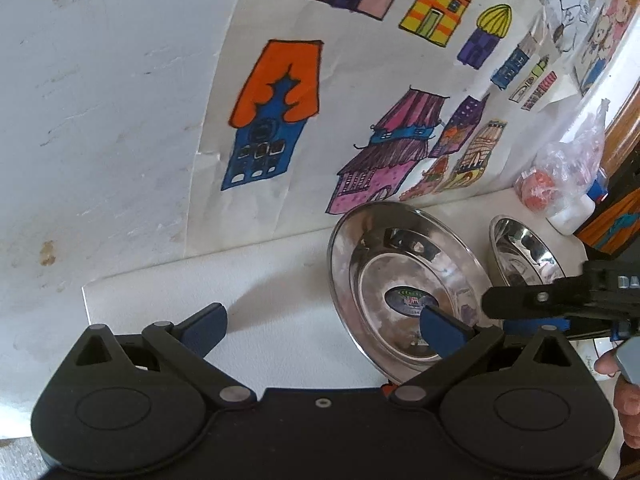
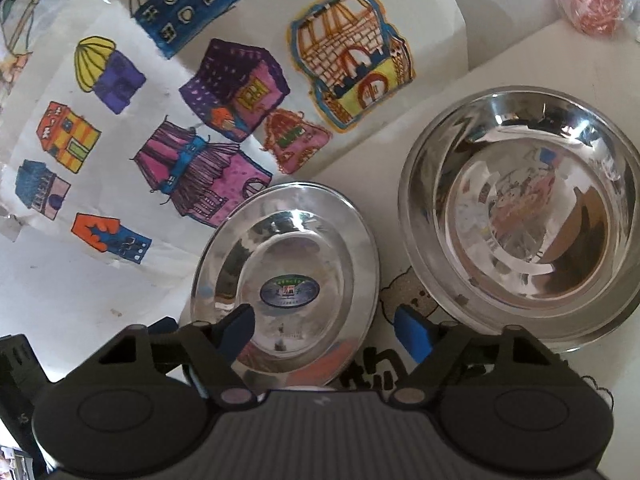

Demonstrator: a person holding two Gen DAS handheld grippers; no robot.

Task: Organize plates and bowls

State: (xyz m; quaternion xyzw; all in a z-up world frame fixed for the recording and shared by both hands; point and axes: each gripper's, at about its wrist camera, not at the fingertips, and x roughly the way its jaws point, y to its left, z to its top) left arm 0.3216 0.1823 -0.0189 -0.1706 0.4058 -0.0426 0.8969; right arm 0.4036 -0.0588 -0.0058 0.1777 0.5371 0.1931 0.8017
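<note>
Right up close, the right gripper [image 2: 326, 330] hangs low over the steel plate [image 2: 286, 284], jaws spread wide; its left blue fingertip [image 2: 240, 326] sits over the plate's face, the other one over the table beyond the plate's right rim. Whether either pad touches metal, I can't tell. Nothing is clamped.

Over on the other side, the left gripper [image 1: 324, 326] is wide open too, gripping nothing: one pad over the white tabletop [image 1: 260, 280], the other over the near part of that same plate [image 1: 404, 276]. The right gripper [image 1: 532, 304] pokes in from the right edge there, with a bit of the person's hand [image 1: 628, 396] behind it.

The plate lies flat on the table, oval sticker [image 2: 289, 291] at its centre. Just beside it, to the right, a deeper steel bowl [image 2: 528, 216] stands upright, empty.

Further back, sheets of coloured house drawings [image 2: 192, 120] rise against the wall, and in the far corner a clear plastic bag [image 1: 568, 172] holds something orange-red.
</note>
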